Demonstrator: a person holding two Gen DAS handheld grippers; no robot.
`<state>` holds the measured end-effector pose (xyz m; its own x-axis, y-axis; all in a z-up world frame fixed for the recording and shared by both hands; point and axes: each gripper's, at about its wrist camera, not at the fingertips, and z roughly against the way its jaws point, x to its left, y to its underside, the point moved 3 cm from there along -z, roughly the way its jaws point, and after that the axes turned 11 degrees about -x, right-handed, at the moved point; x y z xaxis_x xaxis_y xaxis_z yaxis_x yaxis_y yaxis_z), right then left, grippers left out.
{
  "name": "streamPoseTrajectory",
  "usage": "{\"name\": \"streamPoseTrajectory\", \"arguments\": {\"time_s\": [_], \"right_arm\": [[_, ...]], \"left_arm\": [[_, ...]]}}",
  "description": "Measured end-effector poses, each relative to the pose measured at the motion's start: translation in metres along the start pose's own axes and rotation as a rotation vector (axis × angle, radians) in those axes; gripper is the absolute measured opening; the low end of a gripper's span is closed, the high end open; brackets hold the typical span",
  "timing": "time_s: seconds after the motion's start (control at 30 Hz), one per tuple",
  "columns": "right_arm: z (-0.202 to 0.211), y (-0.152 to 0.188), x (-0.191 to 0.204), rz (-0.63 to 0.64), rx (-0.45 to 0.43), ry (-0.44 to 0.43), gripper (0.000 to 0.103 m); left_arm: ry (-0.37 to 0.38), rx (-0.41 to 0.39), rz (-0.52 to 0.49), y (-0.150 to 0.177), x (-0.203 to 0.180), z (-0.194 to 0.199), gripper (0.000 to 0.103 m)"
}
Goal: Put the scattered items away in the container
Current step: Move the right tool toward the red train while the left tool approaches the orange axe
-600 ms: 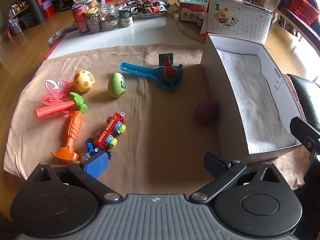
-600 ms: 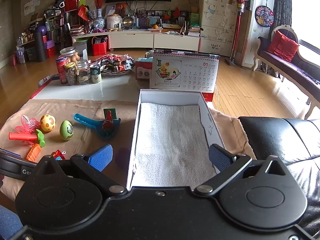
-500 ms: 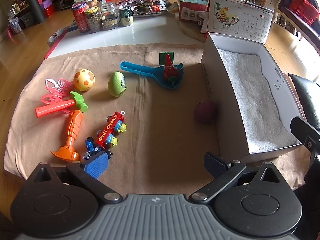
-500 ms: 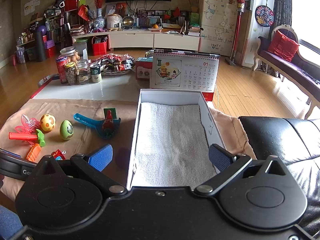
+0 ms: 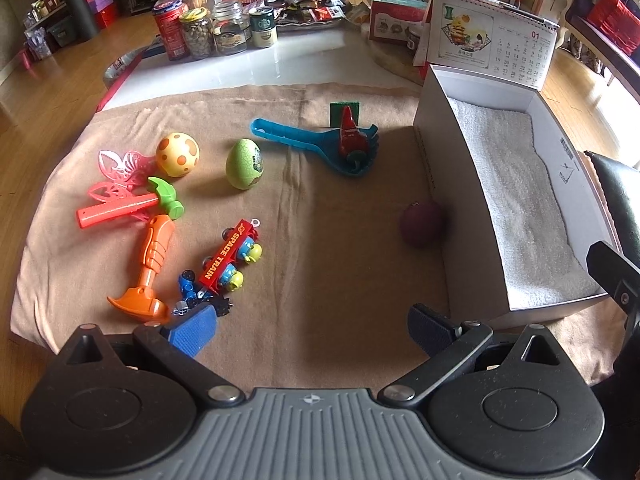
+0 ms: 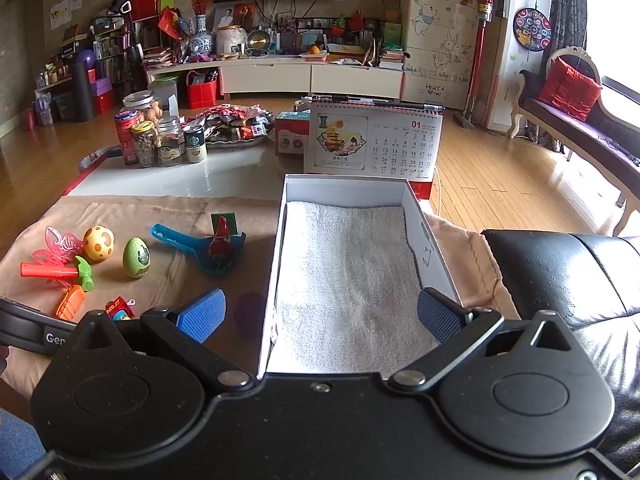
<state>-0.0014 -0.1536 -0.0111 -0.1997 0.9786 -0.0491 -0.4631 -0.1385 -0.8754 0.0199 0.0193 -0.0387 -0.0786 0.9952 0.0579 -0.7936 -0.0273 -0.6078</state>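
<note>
A white box [image 5: 436,184] lined with a white towel [image 6: 348,264] stands at the right of a tan cloth. Toys lie scattered on the cloth: a purple ball [image 5: 422,224] beside the box wall, a blue scoop [image 5: 316,144] with a red toy in it, a green egg [image 5: 244,163], a yellow spotted egg [image 5: 177,154], a red-handled hammer [image 5: 128,206], an orange tool [image 5: 150,268] and a red train [image 5: 230,254]. My left gripper [image 5: 310,330] is open and empty over the cloth's near edge. My right gripper [image 6: 320,314] is open and empty over the box's near end.
Jars and cans [image 5: 208,32] stand at the back left of the table, with snack packets behind. A desk calendar [image 5: 492,46] stands behind the box. A black leather seat [image 6: 560,272] lies right of the box.
</note>
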Motion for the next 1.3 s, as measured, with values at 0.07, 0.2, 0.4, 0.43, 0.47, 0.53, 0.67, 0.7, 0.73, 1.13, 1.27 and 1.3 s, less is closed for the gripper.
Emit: {"name": "streamPoseTrajectory", "arguments": {"time_s": [0.07,0.2,0.4,0.43,0.47,0.53,0.67,0.7,0.73,1.13,1.27,1.3], "right_arm": [[0.000,0.000,0.001,-0.001,0.001,-0.004,0.100],[-0.001,0.000,0.001,-0.004,0.004,-0.011,0.100],[-0.004,0.000,0.003,-0.007,0.008,-0.026,0.100],[-0.005,0.000,0.003,-0.007,0.008,-0.029,0.100],[-0.005,0.000,0.004,-0.007,0.009,-0.031,0.100],[-0.007,0.000,0.004,-0.008,0.008,-0.038,0.100],[-0.008,0.000,0.005,-0.011,0.011,-0.048,0.100],[-0.008,-0.001,0.005,-0.011,0.013,-0.052,0.100],[-0.008,-0.001,0.006,-0.010,0.014,-0.057,0.100],[-0.002,-0.020,0.029,0.056,-0.029,-0.142,0.100],[0.004,-0.024,0.042,0.061,-0.051,-0.173,0.100],[0.005,-0.024,0.047,0.060,-0.055,-0.182,0.100]], "left_arm": [[-0.005,0.004,0.003,0.000,0.001,-0.001,0.102],[-0.012,0.008,0.004,-0.001,0.002,-0.003,0.102],[-0.026,0.018,0.007,0.000,0.005,-0.006,0.102],[-0.028,0.019,0.008,0.000,0.006,-0.007,0.102],[-0.030,0.020,0.009,0.001,0.007,-0.007,0.102],[-0.034,0.021,0.010,0.000,0.008,-0.007,0.102],[-0.032,0.031,0.015,0.000,0.008,-0.008,0.102],[-0.029,0.034,0.019,0.000,0.008,-0.007,0.102],[-0.025,0.034,0.024,0.000,0.008,-0.006,0.102],[-0.063,0.016,0.125,-0.002,0.044,0.005,0.102],[-0.093,-0.030,0.118,-0.008,0.061,0.018,0.101],[-0.093,-0.043,0.114,-0.010,0.065,0.022,0.100]]}}
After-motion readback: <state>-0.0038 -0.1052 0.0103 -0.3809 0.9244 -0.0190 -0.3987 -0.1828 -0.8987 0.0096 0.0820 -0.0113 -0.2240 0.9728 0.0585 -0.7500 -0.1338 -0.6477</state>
